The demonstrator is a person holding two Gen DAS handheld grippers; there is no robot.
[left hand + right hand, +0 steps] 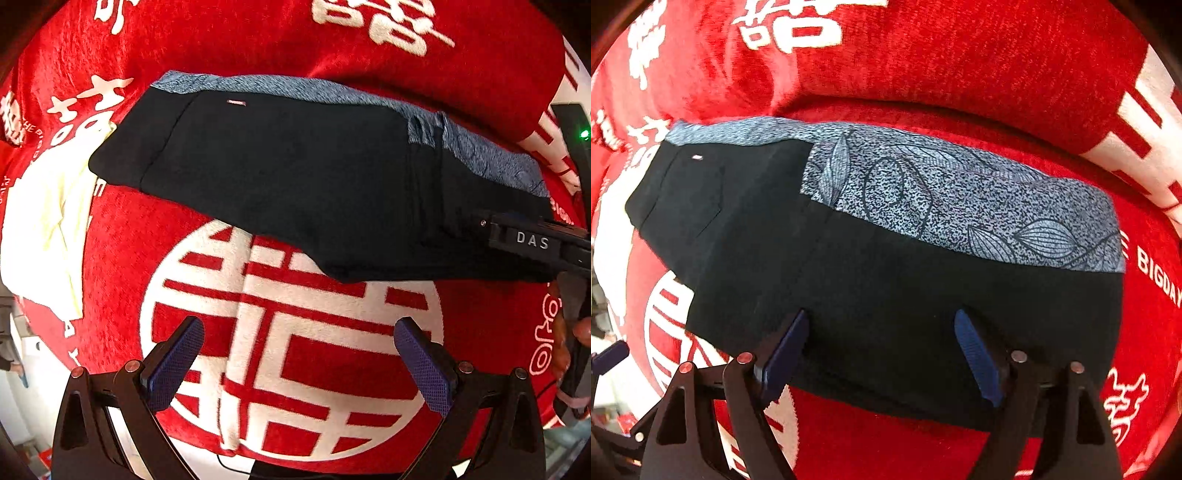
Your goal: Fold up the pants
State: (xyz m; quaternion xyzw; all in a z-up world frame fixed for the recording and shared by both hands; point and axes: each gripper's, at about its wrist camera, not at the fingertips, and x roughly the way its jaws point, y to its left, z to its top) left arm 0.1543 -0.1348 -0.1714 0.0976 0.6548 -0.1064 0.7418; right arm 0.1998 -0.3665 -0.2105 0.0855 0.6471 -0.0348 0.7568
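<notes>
Both grippers spread: left [299, 354] over blanket [295, 332]; right [882, 343] over pants [886, 280].

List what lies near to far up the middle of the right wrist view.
Right gripper, open over the cloth → black pants → grey-blue leaf-print fabric → red blanket with white characters.

Left gripper [299, 363] is held pointing down, jaws spread wide, nothing between them. Right gripper [882, 354] is likewise pointed down, jaws parted, pads gripping nothing.
</notes>
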